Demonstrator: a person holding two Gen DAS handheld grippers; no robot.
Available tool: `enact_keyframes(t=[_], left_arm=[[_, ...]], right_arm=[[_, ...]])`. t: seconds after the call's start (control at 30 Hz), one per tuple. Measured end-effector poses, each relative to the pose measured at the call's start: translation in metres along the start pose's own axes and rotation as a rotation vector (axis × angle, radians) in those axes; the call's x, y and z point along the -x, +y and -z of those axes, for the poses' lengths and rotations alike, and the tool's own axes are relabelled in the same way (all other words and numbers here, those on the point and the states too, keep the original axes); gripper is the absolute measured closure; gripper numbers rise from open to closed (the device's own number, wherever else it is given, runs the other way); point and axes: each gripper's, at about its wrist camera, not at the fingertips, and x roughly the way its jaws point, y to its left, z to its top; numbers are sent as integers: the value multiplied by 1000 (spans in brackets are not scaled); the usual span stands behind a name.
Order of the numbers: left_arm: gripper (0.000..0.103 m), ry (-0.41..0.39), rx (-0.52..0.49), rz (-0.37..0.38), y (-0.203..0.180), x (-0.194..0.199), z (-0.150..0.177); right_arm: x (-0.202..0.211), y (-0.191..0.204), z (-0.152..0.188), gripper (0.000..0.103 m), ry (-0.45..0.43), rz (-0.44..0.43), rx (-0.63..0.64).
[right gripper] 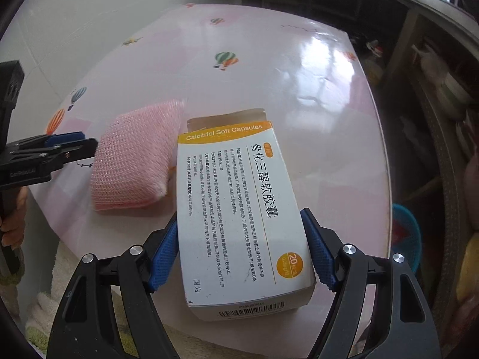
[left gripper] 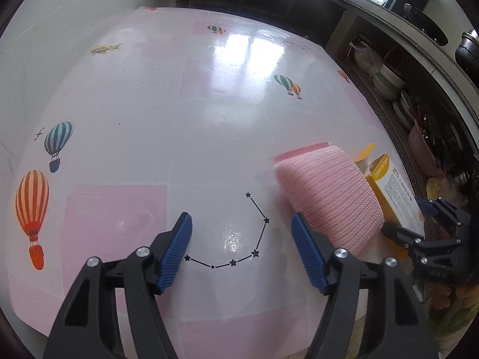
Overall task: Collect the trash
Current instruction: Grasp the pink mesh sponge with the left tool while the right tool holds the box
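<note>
Right wrist view: the right gripper (right gripper: 241, 248) holds one empty medicine carton (right gripper: 239, 209), its blue fingers (right gripper: 163, 257) pressed against the two long side panels near the barcode end, the open flap end pointing away over the desk (right gripper: 269, 68). The carton is white with an orange band and appears, by judgement, light and thin-walled; it should crush or bow if squeezed hard, so the narrow side panels close to a closed end are the stiffest place to take hold, as here. One pink mesh sponge (right gripper: 134, 158) lies on the desk just beside the carton's left edge; whether the two touch cannot be told. It looks soft, springy and slightly grippy, best pinched across its thickness near an edge. The left gripper (right gripper: 60, 146) reaches in from the left, close to the sponge. Left wrist view: the left gripper (left gripper: 241, 254) stands with its fingers (left gripper: 176, 251) wide apart and nothing between them, only the printed desk (left gripper: 179, 104) beneath; the sponge (left gripper: 326, 197) lies beside the right-hand finger, outside the gap. Count: one carton, one sponge, two grippers. A blue basket (right gripper: 407, 233) shows below the desk edge at right; its contents are unclear.
</note>
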Motion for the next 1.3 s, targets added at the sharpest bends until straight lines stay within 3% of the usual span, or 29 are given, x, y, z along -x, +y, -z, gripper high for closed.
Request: enact_keyframes(t=[0.43, 0.63, 0.8, 0.93, 1.3], left_arm=[[20, -61, 88, 202, -40, 20, -15], [12, -112, 35, 62, -87, -3, -32], [11, -79, -56, -60, -103, -32, -29], [11, -30, -54, -81, -87, -41, -18], [11, -30, -46, -157, -32, -14, 13]], right_arm=[[-1, -13, 7, 27, -27, 40, -71], [4, -20, 13, 27, -41, 69, -75], [10, -44, 23, 27, -44, 89, -135], [12, -50, 26, 27, -55, 88, -150], [3, -16, 14, 26, -63, 11, -77]])
